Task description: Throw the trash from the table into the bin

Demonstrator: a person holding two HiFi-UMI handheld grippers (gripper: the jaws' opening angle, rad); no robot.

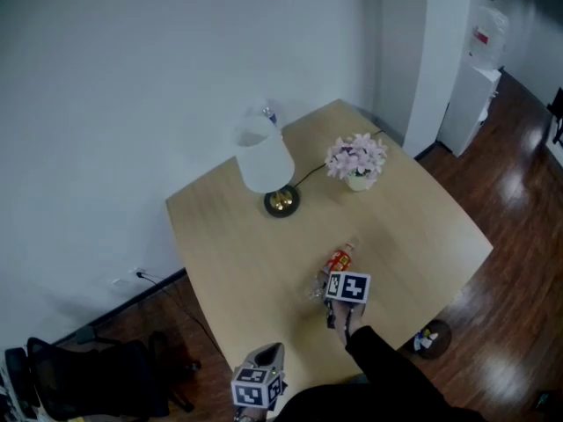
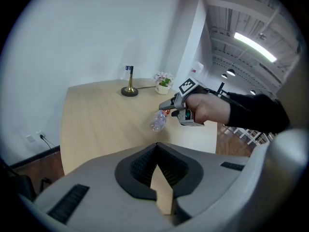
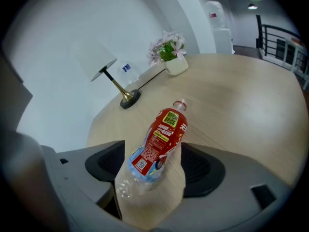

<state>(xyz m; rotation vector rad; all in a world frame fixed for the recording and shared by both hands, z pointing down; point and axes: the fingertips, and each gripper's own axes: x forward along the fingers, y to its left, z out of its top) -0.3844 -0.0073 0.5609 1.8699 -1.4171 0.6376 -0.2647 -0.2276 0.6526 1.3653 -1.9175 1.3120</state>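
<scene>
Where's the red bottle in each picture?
Head view: the bottle lies low on the table, right of centre.
Left gripper view: the bottle is near centre.
Right gripper view: the bottle fills lower centre, between the open jaws of the right gripper.
Shared landmark: the lamp, beyond it in all three.

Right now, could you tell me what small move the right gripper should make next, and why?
Probably close the right gripper on the bottle: it lies on the table between the open jaws, not yet gripped.
</scene>
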